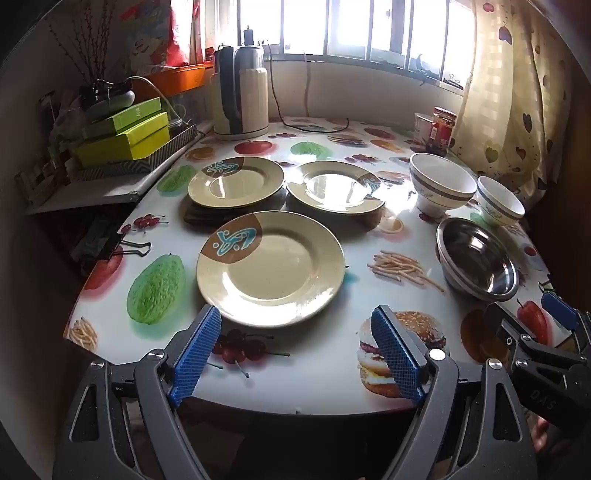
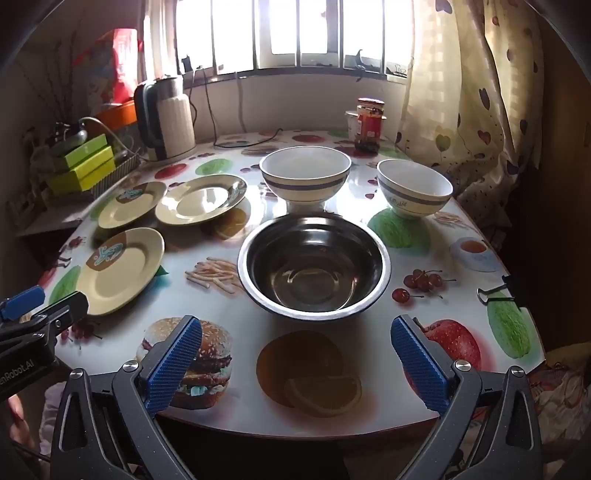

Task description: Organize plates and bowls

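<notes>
Three plates (image 1: 271, 267) lie on the left half of the tabletop (image 1: 332, 387), one close to the near edge and two side by side behind it. Right of them, a steel bowl (image 2: 314, 264) sits before two white bowls (image 2: 305, 177) toward the far right corner. Both the left gripper (image 1: 295, 354) and the right gripper (image 2: 295, 365) hover over the near edge, fingers spread wide, grasping nothing. A kettle (image 1: 242, 92) stands at the far left corner.

Barred window (image 2: 295, 33) along rear wall, strongly backlit. Heart-patterned curtain (image 2: 476, 107) hangs at right. Table (image 2: 369, 398) covered in glossy food-print cloth. Cluttered side shelf (image 1: 110, 184) at left holds green boxes (image 1: 125, 136).
</notes>
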A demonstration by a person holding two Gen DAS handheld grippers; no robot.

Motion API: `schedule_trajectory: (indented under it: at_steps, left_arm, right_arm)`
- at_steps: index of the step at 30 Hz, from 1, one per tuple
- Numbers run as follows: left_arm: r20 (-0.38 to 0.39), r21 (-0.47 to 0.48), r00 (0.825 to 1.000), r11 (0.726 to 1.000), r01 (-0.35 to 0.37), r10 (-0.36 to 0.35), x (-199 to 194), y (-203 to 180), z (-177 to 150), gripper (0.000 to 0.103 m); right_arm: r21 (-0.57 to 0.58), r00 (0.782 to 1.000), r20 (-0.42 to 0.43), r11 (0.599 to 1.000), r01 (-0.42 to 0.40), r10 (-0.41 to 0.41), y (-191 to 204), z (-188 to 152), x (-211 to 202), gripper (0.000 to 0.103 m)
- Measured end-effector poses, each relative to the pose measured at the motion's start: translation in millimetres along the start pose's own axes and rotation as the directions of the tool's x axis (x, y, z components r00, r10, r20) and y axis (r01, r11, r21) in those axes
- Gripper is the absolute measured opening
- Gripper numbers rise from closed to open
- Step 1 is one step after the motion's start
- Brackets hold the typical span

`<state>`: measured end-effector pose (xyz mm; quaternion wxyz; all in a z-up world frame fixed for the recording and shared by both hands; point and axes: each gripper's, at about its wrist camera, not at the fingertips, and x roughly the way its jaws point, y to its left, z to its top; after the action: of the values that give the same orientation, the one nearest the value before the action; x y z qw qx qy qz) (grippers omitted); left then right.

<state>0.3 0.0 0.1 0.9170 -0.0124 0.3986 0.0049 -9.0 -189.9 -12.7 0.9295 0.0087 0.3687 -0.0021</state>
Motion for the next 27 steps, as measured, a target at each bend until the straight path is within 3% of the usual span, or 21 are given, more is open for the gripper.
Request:
schedule_trajectory:
  at_steps: [10, 27]
  left_arm:
    - [0.024, -0.019, 0.998, 0.998, -0.052, 0.053, -2, 7, 6, 0.084]
    - [0.024, -0.023, 0.999, 0.999, -0.033, 0.034, -3, 5, 7, 0.084]
  right_arm:
    - [-0.018, 0.999, 0.014, 0.999, 0.037, -0.037, 5, 9, -2, 0.103]
    - [-0.038, 0.998, 0.026, 0.998, 0.052, -0.051, 9, 13, -5, 0.103]
